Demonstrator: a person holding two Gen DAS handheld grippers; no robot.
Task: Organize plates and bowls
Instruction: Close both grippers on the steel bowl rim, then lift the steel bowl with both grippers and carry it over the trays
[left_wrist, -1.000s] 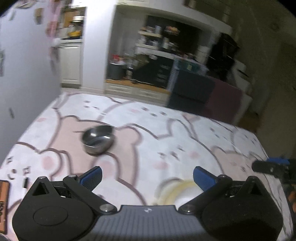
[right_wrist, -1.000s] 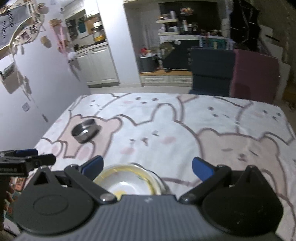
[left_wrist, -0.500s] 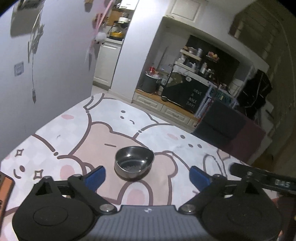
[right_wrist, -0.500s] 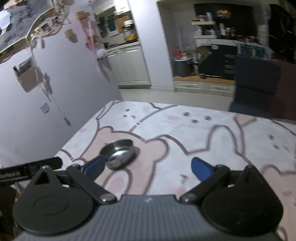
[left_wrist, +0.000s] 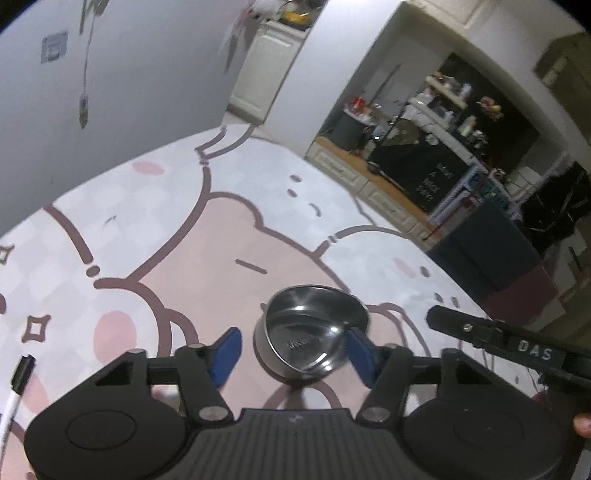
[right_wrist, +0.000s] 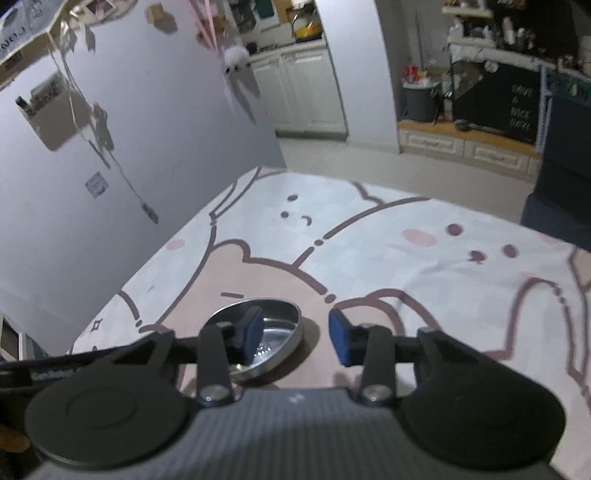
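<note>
White letters "DAS" stand on the black bar of the right gripper (left_wrist: 532, 354), seen in the left wrist view. The dark chalkboard (right_wrist: 517, 107) in the kitchen reads "HAVE A NICE DAY!" in white. A stamp on the bottom of the steel bowl (left_wrist: 314, 339) is too blurred to read.

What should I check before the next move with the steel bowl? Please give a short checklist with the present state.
1. Steel bowl upright on the tablecloth: ok.
2. Bowl inside empty: ok.
3. Left tool straddles the bowl, jaws just been closing, pads not visibly pressing: not ok.
4. Right tool has one pad over the bowl rim, jaws just been closing; contact: cannot tell.
5. Marker away from the bowl: ok.
</note>
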